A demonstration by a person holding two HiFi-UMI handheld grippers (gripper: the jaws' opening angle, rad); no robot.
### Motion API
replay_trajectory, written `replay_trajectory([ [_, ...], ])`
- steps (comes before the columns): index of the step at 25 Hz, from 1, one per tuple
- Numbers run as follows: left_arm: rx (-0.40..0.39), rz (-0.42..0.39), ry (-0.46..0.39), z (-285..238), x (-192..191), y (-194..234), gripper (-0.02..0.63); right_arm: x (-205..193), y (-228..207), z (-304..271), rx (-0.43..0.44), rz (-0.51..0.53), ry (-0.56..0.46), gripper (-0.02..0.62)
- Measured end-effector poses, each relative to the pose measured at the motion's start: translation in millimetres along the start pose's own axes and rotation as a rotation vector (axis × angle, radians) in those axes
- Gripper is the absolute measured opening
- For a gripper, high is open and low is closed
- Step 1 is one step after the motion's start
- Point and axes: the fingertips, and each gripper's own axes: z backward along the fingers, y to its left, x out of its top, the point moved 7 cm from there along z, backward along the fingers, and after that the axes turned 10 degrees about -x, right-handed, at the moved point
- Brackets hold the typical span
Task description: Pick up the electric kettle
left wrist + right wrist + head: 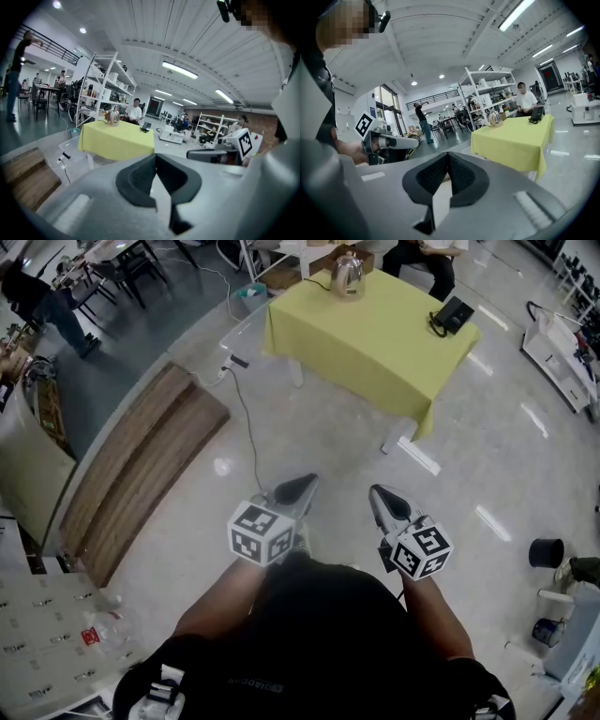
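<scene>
Electric kettle (348,276): upright near the far edge of the yellow-clothed surface (375,348), well apart from both tools. A dark cord (317,282) lies on the cloth just beside it; I cannot tell whether the cord joins its base. A telephone (453,313) sits at the surface's right corner, clear of the kettle, and a seated person (135,111) is behind the surface.

Left hand-held gripper (298,487) and right hand-held gripper (382,499): both are carried side by side over open floor (309,442), pointing toward the surface. In each gripper's own view the ribbed pads meet at the tip with nothing between them, so I read both as pressed together and empty.

Step in hand, as I judge it: the approach. No reach has begun, and the whole pick-up remains to be done.

Next move, as I judge it: I must close the gap to the surface, stepping past the cable (246,418) on the floor. One hand-held gripper must then spread before it comes level with the kettle's handle. The handle's facing is too small to read from here, so I would choose the hand once nearer. The lift should be straight up, minding the cord.
</scene>
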Motion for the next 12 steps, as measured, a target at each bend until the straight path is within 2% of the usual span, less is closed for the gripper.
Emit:
replay_trajectory([
  [12, -0.030, -0.015, -0.007, 11, 28, 86, 0.002, 25, 21, -80, -0.048, 0.046, 0.006, 0.005],
])
